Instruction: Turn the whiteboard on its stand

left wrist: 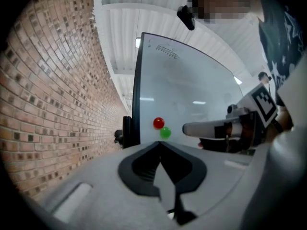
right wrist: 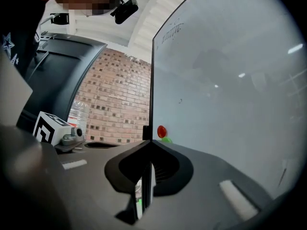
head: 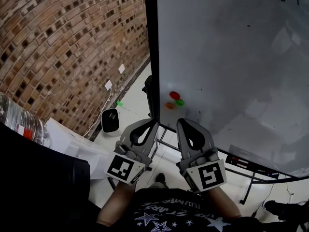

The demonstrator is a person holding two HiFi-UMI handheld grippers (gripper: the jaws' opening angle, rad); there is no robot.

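1. We face the whiteboard, which stands upright on its stand and fills the right side of the head view. Its black frame runs down the side nearest the brick wall.
2. Three magnets sit low on the board near that edge: a red magnet, an orange magnet just below it, and a green magnet beside them.
3. Our left gripper is clenched, jaws pressed together with nothing between them. Its tip is at the board's lower left corner, right by the frame. We cannot tell whether it touches.
4. Our right gripper is likewise closed and empty. Its tip is at the board's bottom edge, just under the magnets.
5. The two grippers lie side by side — close, but apart.
6. Off to the left, a water bottle shows above a dark surface, and a small white box sits on the pale floor near the foot of the wall.
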